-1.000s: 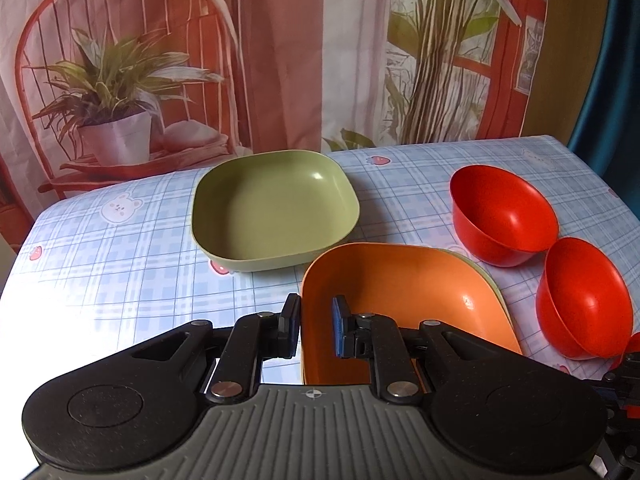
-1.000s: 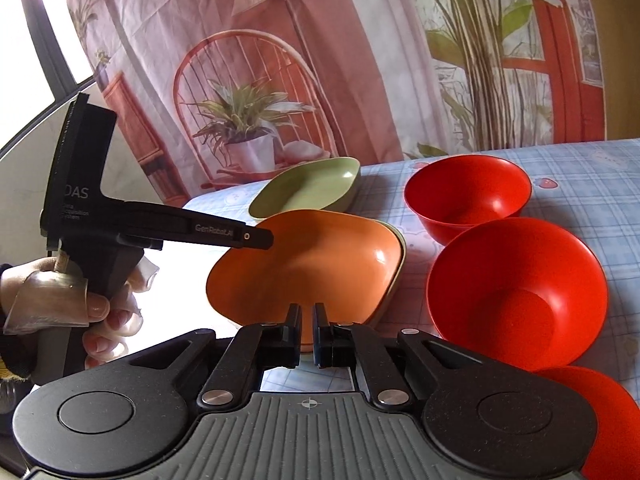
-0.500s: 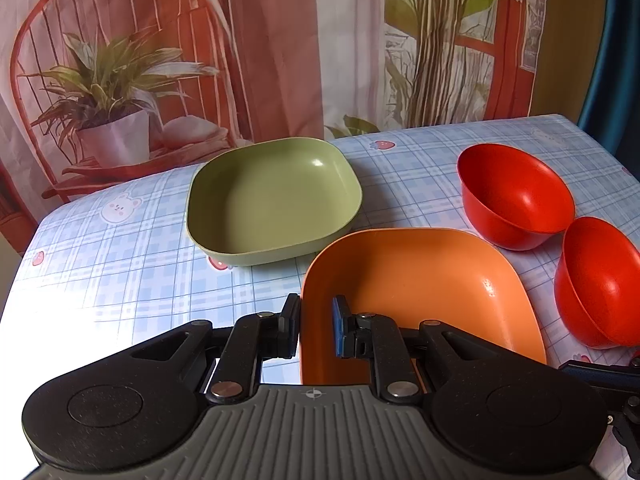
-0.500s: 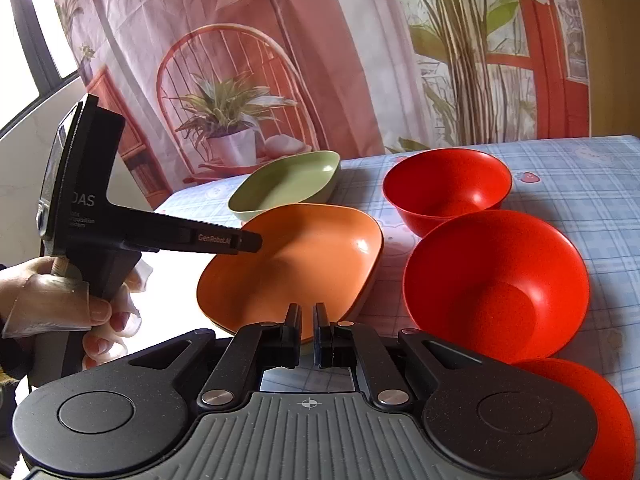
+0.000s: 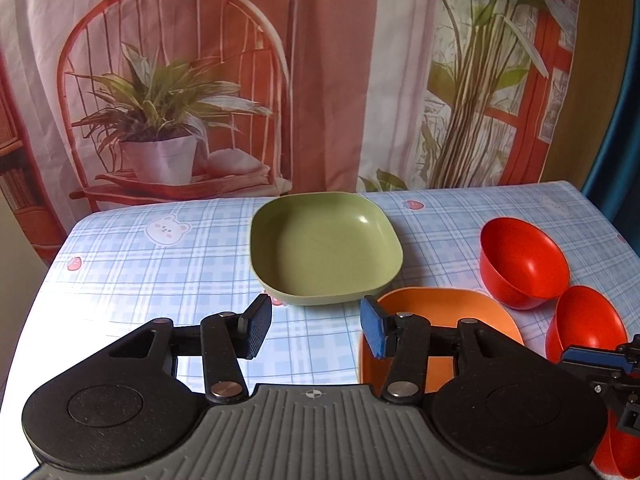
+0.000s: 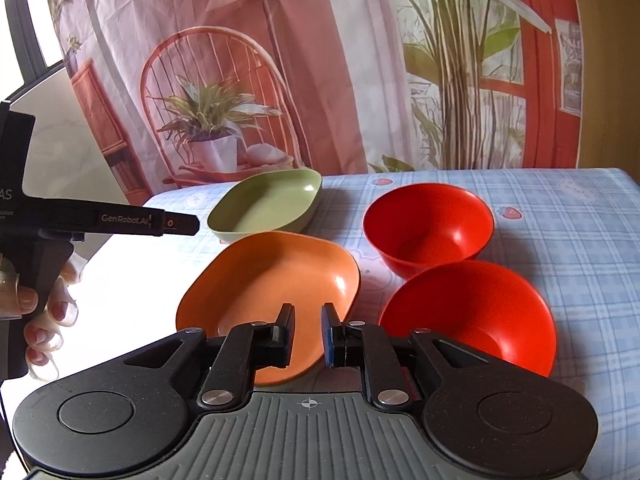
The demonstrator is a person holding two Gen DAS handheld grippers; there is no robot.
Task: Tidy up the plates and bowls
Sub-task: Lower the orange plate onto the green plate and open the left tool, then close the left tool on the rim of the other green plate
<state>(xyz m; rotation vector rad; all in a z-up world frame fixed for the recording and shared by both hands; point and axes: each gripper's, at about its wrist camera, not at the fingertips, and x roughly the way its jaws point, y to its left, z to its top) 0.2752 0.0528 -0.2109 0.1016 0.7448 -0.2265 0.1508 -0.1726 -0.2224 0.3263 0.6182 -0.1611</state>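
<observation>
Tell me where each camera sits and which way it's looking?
Left wrist: rides the left tool, aimed down across the table at the green plate; its own opening fingers show, nothing between them.
Right wrist: rides the right tool, looking down at the orange plate and two red bowls; its opening fingers show, plus the person's left hand holding the other tool.
Shared: both plates, red bowls, checked tablecloth, printed curtain.

Green plate (image 5: 324, 248), orange plate (image 6: 272, 292), two red bowls (image 6: 428, 224), blue plaid tablecloth (image 5: 160, 276), black grippers (image 5: 316, 330)
</observation>
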